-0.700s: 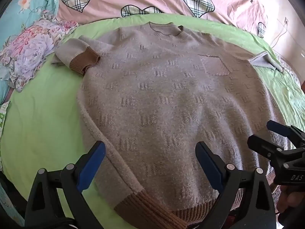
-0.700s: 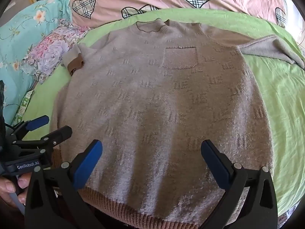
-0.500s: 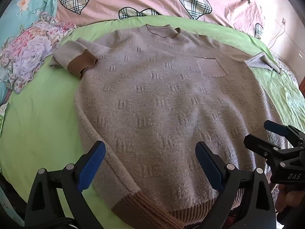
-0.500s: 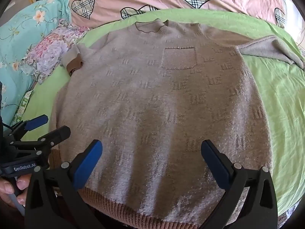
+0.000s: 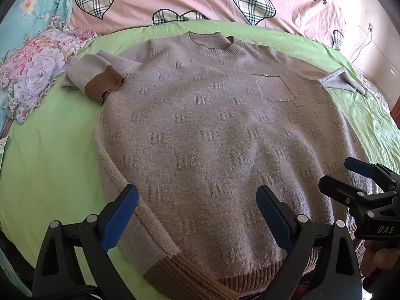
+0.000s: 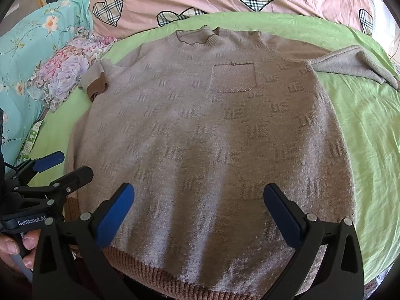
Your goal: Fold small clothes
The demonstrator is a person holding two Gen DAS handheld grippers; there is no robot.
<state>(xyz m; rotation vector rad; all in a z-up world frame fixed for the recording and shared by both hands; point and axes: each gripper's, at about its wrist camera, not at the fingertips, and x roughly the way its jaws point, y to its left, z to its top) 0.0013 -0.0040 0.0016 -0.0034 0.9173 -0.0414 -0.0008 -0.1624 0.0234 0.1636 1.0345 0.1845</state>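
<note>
Sweater (image 5: pixel 212 135), grey-beige knit with brown ribbed hem, lies flat on the green sheet (image 5: pixel 50 175), filling mid-frame. Left gripper (image 5: pixel 197 215) and right gripper (image 6: pixel 200 212) hover over the hem at bottom, both spread wide, holding nothing.

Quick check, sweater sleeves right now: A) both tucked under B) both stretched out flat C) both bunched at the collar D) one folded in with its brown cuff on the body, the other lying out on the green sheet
D: the sweater has one sleeve doubled in, brown cuff at the body's edge; the other sleeve lies out on the green sheet.
</note>
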